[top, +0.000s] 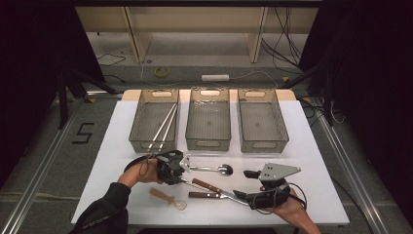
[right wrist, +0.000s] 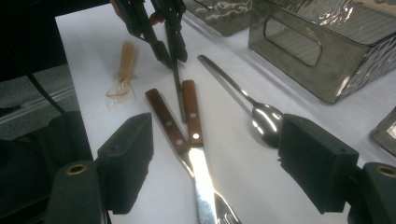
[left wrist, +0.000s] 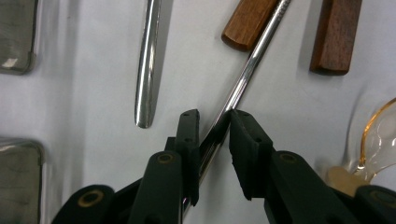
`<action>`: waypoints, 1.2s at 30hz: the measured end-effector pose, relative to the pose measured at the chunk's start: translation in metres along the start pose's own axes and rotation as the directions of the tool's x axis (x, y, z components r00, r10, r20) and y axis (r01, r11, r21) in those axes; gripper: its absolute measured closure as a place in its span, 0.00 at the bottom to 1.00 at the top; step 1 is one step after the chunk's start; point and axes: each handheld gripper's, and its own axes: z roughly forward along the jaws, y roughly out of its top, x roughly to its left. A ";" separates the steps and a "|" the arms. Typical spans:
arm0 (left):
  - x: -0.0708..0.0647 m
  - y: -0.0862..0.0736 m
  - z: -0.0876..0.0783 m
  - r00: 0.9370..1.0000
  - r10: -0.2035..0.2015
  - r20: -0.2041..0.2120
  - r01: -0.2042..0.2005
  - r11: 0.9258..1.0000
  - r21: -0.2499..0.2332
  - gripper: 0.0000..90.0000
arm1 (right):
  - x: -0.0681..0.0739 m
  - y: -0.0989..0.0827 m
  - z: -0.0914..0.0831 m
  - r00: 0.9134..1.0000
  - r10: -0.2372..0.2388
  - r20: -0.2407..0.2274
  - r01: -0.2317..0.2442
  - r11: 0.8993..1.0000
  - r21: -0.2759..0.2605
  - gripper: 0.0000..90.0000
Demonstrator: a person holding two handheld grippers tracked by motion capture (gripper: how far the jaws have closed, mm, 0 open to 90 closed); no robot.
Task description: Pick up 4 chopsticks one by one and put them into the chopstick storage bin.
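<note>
Your left gripper [left wrist: 212,122] has its two black jaws closed down around a thin, shiny metal rod-like utensil handle [left wrist: 247,65]. In the left gripper view both pads look to be touching it, though I can't tell how firmly they pinch. That slim handle lies flat on the white tabletop [top: 311,146], running between the two brown wooden-handled table knives [right wrist: 180,123] (the right gripper view shows it squeezed in between their handles). Just beside it lies a polished steel spoon [top: 214,168], bowl toward your right. A translucent amber plastic spoon [top: 169,197] rests near your left forearm.

Your right gripper [right wrist: 215,163] hangs with its jaws spread wide and nothing between the pads, poised over the blade ends of the knives.

Behind the cutlery stand three smoky grey plastic bins [top: 209,139] in a row; the leftmost one holds a pair of pale chopsticks [top: 164,126].
</note>
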 end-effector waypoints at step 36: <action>0.004 -0.001 -0.003 0.997 -0.081 0.018 0.082 0.996 -0.030 0.95 | 0.000 0.001 0.000 1.000 -0.002 0.000 0.002 1.000 0.008 0.31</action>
